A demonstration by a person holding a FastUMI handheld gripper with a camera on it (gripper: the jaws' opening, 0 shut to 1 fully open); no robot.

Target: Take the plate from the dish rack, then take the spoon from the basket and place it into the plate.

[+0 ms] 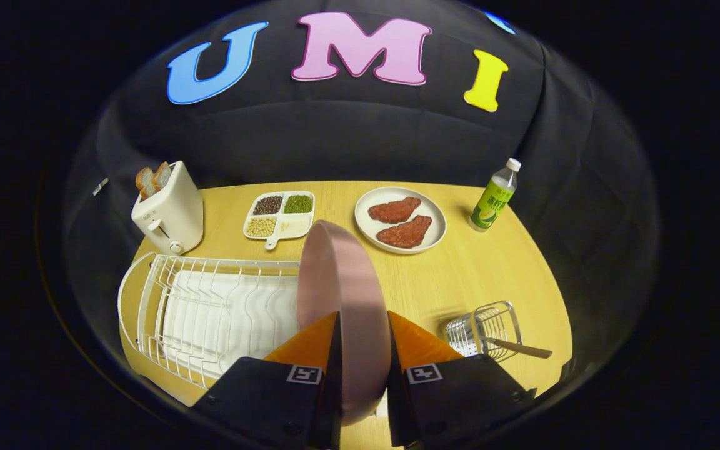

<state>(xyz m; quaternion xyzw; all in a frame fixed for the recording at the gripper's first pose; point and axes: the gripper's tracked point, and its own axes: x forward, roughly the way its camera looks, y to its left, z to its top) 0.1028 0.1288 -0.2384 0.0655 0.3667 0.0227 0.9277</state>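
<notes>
A pink plate (341, 287) stands on edge between my fingers, and my gripper (364, 340) is shut on its lower rim. The plate hangs above the table, just right of the white wire dish rack (210, 306), whose slots hold nothing. To the right of my fingers stands a small wire basket (482, 328). A spoon with a wooden handle (519, 348) lies in it, its handle sticking out to the right. The plate hides the table straight ahead of the fingers.
Beyond the rack stand a cream toaster (169, 212) with bread, a divided dish of beans (280, 214), a white plate with two meat pieces (400, 219) and a green-labelled bottle (493, 197). Bare wooden table (485, 275) lies between the meat plate and the basket.
</notes>
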